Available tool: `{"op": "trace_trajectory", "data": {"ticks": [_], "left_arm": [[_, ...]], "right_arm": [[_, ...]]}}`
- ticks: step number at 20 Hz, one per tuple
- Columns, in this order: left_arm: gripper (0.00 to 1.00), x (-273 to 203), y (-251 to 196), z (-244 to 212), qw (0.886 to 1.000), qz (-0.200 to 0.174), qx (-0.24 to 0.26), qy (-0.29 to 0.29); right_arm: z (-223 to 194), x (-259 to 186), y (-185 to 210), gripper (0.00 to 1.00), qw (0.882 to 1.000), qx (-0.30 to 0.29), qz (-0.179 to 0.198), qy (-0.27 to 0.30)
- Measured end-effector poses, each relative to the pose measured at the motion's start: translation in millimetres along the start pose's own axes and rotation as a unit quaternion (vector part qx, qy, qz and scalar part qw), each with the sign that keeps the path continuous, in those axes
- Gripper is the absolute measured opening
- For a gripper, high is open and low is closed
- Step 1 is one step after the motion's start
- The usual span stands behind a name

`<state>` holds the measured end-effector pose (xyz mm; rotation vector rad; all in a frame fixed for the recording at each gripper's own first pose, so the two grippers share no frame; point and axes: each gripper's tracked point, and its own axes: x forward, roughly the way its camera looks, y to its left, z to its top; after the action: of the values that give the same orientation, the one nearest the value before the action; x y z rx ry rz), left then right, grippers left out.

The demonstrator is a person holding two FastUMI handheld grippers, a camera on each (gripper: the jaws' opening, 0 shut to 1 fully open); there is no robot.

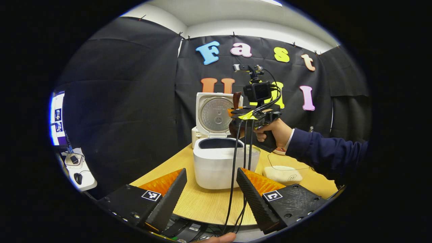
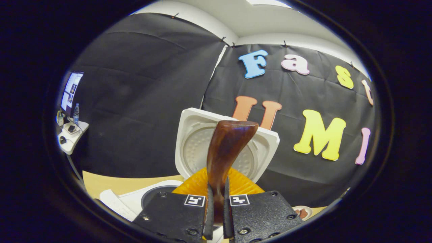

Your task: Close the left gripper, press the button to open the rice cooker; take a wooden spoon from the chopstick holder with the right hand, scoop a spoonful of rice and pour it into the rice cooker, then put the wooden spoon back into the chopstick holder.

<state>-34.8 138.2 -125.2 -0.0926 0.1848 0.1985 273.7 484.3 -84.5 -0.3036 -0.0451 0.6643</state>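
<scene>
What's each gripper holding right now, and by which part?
The right gripper clamps the wooden spoon by its handle; the left gripper is open and holds nothing.

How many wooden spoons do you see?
1. The wooden spoon is pinched in the right gripper, held up above the open rice cooker. I can't see the chopstick holder, so more spoons may be hidden.

The rice cooker (image 1: pixel 219 165) is set on the table (image 1: pixel 202 202), its lid (image 1: pixel 216 113) raised at the far side. A container of rice (image 1: pixel 287 172) is placed just right of it. The right gripper (image 1: pixel 241 116) is held above the cooker's right rim, and the wooden spoon (image 2: pixel 224 152) is clamped upright between its fingers. The left gripper (image 1: pixel 211 189) is kept near, before the cooker. A desk (image 1: pixel 79 172) is seen far left.
</scene>
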Motion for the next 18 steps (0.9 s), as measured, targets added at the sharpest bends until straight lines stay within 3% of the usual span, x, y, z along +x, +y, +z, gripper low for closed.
{"op": "trace_trajectory", "data": {"ticks": [8,18], "left_arm": [[0.94,8,-25,17,1.0,-0.005,0.001,-0.014],[0.94,28,-77,47,0.999,-0.034,0.012,-0.032]], "right_arm": [[18,-60,-70,0.14,0.999,0.041,-0.025,-0.02],[14,-153,-195,0.15,0.987,0.116,-0.111,-0.014]]}}
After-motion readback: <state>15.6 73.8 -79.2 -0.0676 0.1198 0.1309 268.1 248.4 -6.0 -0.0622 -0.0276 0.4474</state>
